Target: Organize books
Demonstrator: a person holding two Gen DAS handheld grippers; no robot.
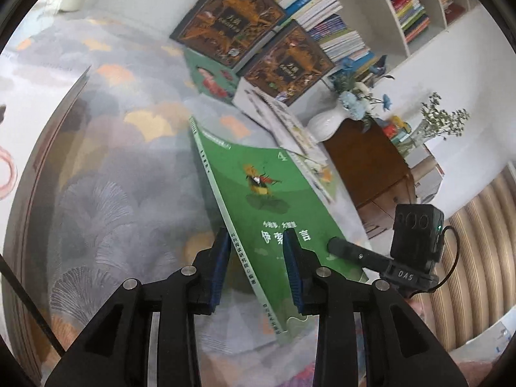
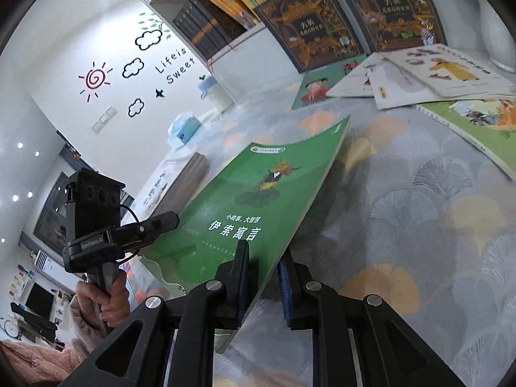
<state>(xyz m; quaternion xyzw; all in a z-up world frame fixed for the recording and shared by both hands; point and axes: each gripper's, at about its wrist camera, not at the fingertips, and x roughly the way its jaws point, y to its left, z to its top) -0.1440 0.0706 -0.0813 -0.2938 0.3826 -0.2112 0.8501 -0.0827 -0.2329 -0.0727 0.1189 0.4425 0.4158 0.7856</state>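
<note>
A thin green book point(image 1: 258, 187) with a white title hangs tilted above the table, held at both sides. My left gripper point(image 1: 256, 238) straddles its spine edge: the left pad is against the spine and the right pad lies on the cover. My right gripper point(image 2: 262, 251) is shut on the opposite long edge of the green book point(image 2: 258, 193), with one pad on the cover and one beneath. Each gripper also shows in the other view: the right gripper point(image 1: 335, 245) at the book's right edge, the left gripper point(image 2: 171, 219) at its left edge.
Two dark ornate books point(image 2: 309, 25) point(image 2: 396, 9) lean against a full bookshelf point(image 1: 335, 16). A green picture book point(image 2: 316, 90), white books point(image 2: 419, 74) and another green book point(image 2: 477, 122) lie on the leaf-patterned table point(image 2: 419, 225). A white vase point(image 1: 329, 122) stands on a wooden cabinet point(image 1: 367, 161).
</note>
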